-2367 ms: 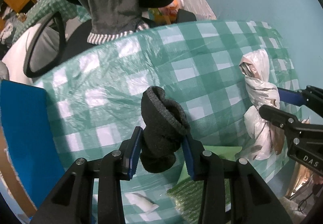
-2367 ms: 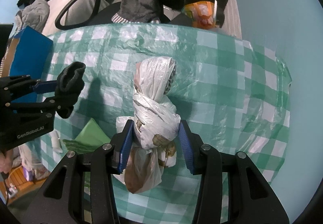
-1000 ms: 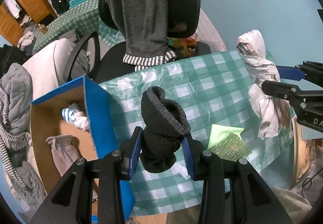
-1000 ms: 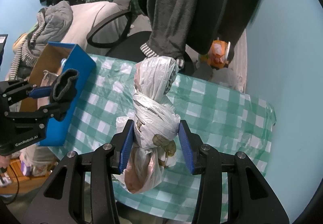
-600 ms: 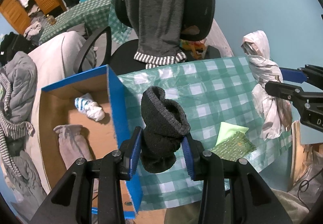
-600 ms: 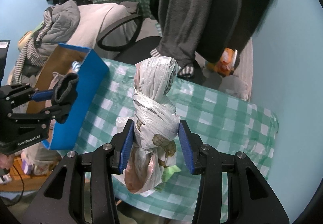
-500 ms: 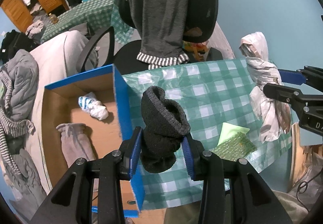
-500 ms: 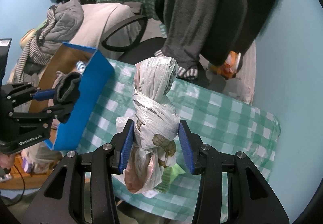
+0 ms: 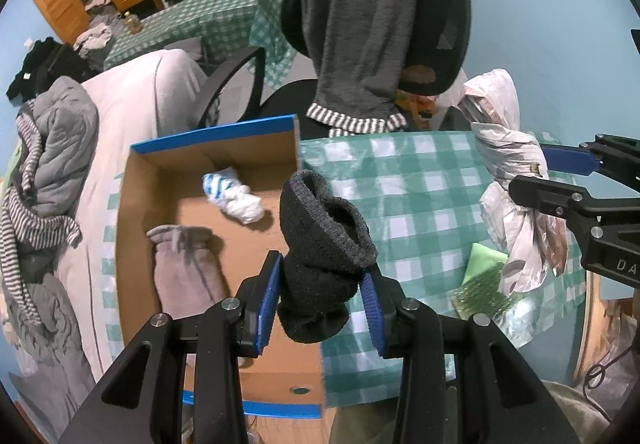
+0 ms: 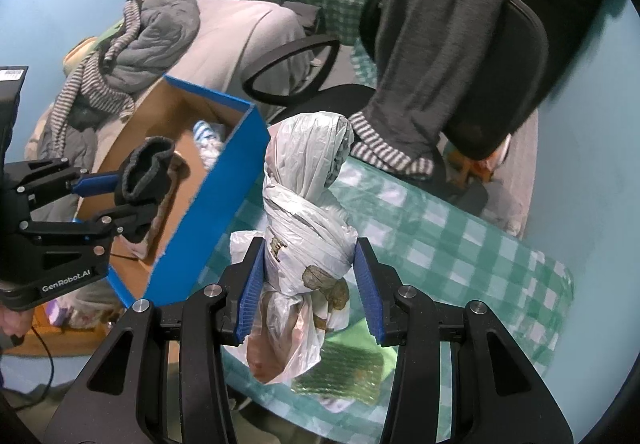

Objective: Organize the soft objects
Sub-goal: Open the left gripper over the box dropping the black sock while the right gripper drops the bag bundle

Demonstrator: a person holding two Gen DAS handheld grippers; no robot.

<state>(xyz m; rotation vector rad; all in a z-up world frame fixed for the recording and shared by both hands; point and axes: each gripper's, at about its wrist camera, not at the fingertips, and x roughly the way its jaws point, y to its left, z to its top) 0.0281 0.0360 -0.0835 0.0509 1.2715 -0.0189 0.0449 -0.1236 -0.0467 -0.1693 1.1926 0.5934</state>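
My left gripper [image 9: 322, 302] is shut on a rolled black sock [image 9: 324, 248] and holds it above the right side of an open blue cardboard box [image 9: 216, 133]; the gripper [image 10: 116, 199] and sock [image 10: 146, 167] also show in the right wrist view. My right gripper [image 10: 308, 284] is shut on a knotted white plastic bag [image 10: 306, 195], held above the green checked table [image 10: 440, 228] beside the box [image 10: 216, 179]. The bag [image 9: 508, 159] also shows at the right of the left wrist view. Inside the box lie a blue-and-white bundle [image 9: 234, 197] and a grey sock [image 9: 180, 264].
A green cloth and a green bubble-wrap sheet [image 9: 486, 284] lie near the table's front edge. An office chair draped with a grey sweater [image 9: 360, 23] stands behind the table. A bed with grey clothes [image 9: 52, 147] is left of the box.
Both grippers have risen and shifted left with their loads. The sock is now over the box, and the box's inside has come into full view.
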